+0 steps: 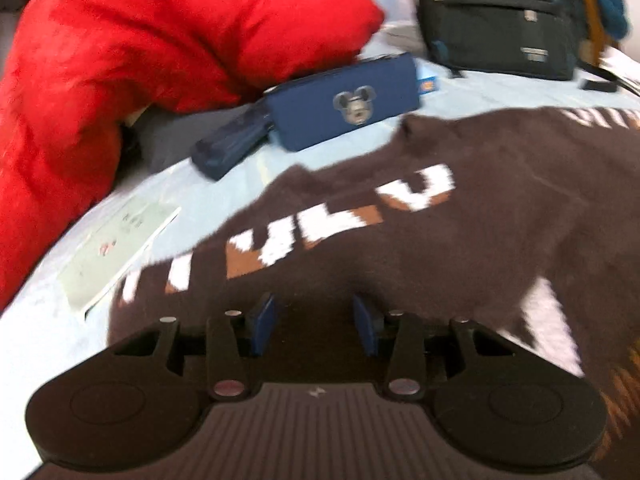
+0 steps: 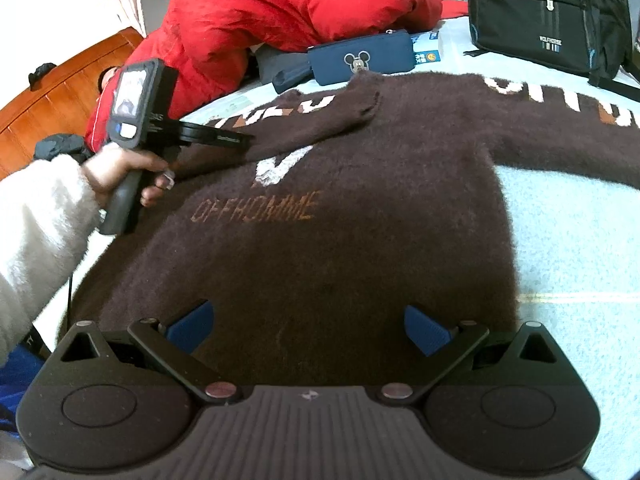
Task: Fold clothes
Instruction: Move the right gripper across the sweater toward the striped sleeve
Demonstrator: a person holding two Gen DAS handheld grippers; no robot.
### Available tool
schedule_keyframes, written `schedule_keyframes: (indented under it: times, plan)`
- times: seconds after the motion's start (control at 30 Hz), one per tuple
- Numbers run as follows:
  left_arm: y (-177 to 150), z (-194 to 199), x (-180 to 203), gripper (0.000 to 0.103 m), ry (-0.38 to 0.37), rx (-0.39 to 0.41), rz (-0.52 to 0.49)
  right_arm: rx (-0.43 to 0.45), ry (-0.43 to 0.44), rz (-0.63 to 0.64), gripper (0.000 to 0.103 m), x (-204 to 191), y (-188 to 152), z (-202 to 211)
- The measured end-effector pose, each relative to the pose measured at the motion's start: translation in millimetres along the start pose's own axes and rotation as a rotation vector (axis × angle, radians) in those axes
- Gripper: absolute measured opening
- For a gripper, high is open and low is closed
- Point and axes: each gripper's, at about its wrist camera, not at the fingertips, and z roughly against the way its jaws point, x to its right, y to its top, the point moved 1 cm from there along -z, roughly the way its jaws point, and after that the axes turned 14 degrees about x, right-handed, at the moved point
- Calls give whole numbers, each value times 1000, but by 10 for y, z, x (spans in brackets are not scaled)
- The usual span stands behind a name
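A fuzzy dark brown sweater (image 2: 360, 208) with white and orange lettering lies spread on a light blue sheet (image 2: 568, 232). Its left sleeve (image 2: 344, 108) is folded across the chest, while the other sleeve (image 2: 560, 120) stretches out to the right. My left gripper (image 1: 316, 320) hovers low over the lettered sleeve (image 1: 400, 208). Its blue pads (image 1: 264, 320) stand partly apart and I see no fabric pinched between them. In the right wrist view, a hand in a white sleeve holds the left gripper (image 2: 240, 140) at the sweater's left shoulder. My right gripper (image 2: 310, 330) is wide open above the lower body of the sweater.
A red puffy jacket (image 1: 140, 60) is heaped at the back left. A navy pouch with a mouse head (image 1: 344, 108) and a dark folded umbrella (image 1: 228, 148) lie beside it. A black backpack (image 2: 548, 16) stands at the back right. A paper booklet (image 1: 116, 248) lies left of the sweater. Wooden furniture (image 2: 60, 92) borders the left.
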Motion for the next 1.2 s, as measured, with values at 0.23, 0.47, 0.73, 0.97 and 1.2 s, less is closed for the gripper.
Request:
schedule_keyframes:
  times: [0.23, 0.47, 0.73, 0.97, 1.2]
  plan:
    - [-82, 205, -601, 50, 5, -3, 210, -21, 113, 101, 103, -57, 421, -28]
    - [-333, 126, -1040, 50, -59, -51, 476, -18, 304, 222, 103, -336, 1104, -638]
    - [-407, -43, -1197, 51, -55, -76, 546, -116, 466, 139, 103, -591, 1575, -2053]
    - [-431, -12, -1185, 54, -69, -63, 505, -193, 455, -48, 103, -333, 1434, -2779]
    - [-295, 67, -1081, 53, -34, -85, 454, -110, 261, -115, 103, 502, 1506, -2196]
